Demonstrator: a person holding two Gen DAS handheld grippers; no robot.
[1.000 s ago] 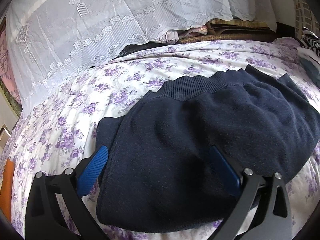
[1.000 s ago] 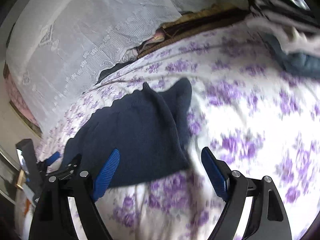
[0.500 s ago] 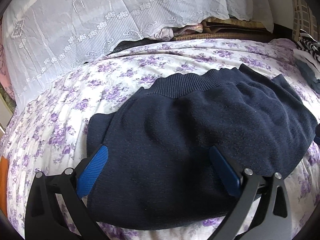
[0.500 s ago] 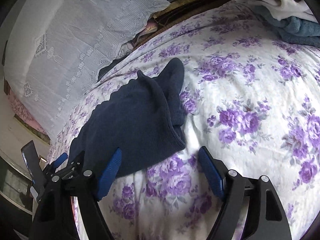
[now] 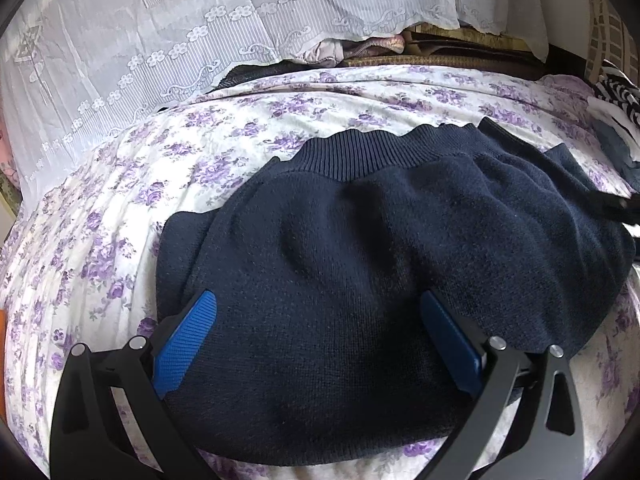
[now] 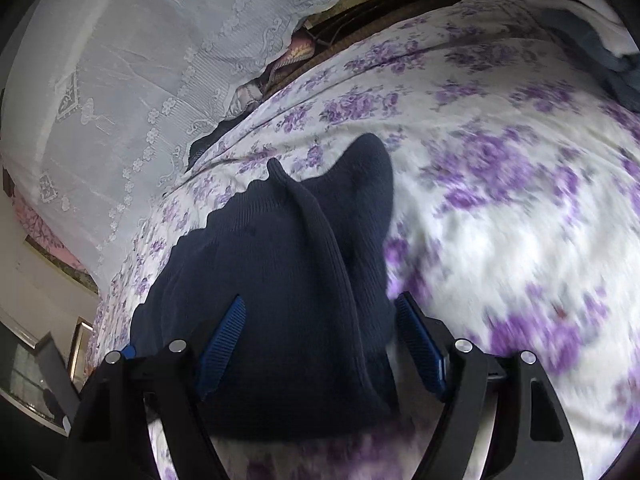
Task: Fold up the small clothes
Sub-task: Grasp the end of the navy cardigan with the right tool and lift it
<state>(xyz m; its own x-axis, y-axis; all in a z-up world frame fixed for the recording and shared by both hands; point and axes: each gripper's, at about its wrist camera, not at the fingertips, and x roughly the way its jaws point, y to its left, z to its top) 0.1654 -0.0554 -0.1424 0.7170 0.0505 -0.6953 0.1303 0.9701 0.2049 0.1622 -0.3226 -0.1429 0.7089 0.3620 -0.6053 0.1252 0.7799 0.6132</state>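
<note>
Just one navy sweater (image 5: pixel 360 280) on one floral sheet (image 5: pixel 120 220), two grippers, left (image 5: pixel 320 320) and right (image 6: pixel 320 332), both agape.

White bedsheet with purple flower print (image 5: pixel 120 208) fills lower and middle frame. White lace curtain (image 5: pixel 160 40) across upper left, embroidered flowers along hem. Dark brown bedding (image 5: pixel 440 54) tucked under curtain hem, top centre. Pile of clothes (image 6: pixel 592 28) upper right: white over grey-blue; striped black-white piece (image 5: pixel 618 94) at right edge.

Blur and cut-offs
The bedsheet (image 6: pixel 520 220) was motion-blurred at right; the sweater (image 5: pixel 360 280) hid the bed beneath; striped clothes (image 5: pixel 618 92) ran off the edge.
</note>
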